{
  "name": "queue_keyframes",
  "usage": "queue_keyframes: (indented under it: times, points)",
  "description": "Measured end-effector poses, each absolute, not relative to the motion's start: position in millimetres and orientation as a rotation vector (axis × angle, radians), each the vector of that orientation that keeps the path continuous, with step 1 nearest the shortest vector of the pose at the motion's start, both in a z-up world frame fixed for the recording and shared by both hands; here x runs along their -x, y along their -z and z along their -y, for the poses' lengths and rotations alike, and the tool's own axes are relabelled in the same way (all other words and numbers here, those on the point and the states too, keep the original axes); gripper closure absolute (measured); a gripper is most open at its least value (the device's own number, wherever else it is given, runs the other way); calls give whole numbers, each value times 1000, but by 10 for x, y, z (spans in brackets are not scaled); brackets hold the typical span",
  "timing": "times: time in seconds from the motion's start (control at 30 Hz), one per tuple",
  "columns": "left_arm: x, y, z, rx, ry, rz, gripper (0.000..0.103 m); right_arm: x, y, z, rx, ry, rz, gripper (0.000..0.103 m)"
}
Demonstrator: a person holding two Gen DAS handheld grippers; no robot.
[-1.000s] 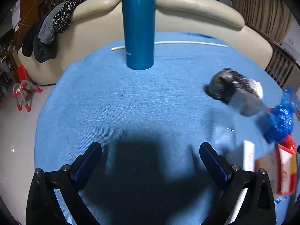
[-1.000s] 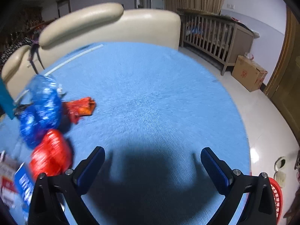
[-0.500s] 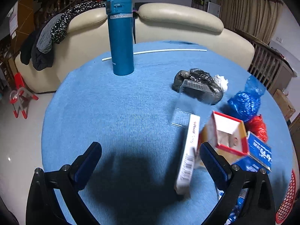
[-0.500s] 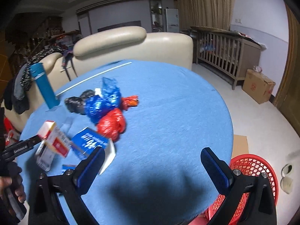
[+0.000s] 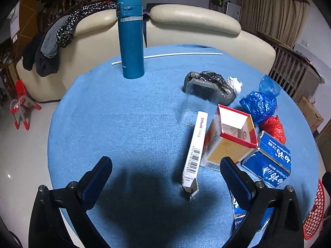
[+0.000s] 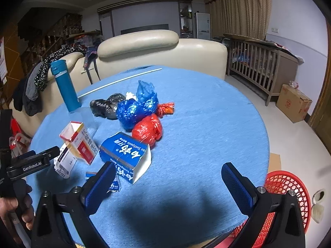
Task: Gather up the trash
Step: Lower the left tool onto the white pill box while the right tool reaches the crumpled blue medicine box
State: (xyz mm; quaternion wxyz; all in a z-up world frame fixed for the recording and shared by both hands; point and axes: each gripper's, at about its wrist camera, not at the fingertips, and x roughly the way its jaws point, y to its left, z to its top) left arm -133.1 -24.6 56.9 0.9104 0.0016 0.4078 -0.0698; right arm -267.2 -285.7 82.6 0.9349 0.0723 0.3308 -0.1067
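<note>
**Both grippers hovering before the first pickup**

The left gripper (image 5: pixel 165 177) and right gripper (image 6: pixel 167 183) are hanging with jaws wide apart, holding nothing. The trash is waiting on the blue surface (image 5: pixel 115 119). The white box (image 5: pixel 194 150) is lying just inside the left gripper's right-hand jaw, its long axis pointing away. Next, the jaws likely need closing across its narrow width, then carrying it to the red basket (image 6: pixel 289 188).

Spread left gripper (image 5: pixel 165 177) above white carton (image 5: pixel 195 150)

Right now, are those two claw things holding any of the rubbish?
No. The left gripper and right gripper are both open and empty above the table.
</note>
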Motion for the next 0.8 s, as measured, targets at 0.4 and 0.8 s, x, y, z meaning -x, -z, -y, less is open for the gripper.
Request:
queue_keyframes:
  times: [0.4, 0.8]
  points:
    - [1470, -660, 348, -21, 174, -815, 0, 2724, -761, 2851, -173, 193, -670, 0]
    - [1695, -722, 402, -21, 223, -799, 0, 2726, -723, 2863, -180, 167, -683, 0]
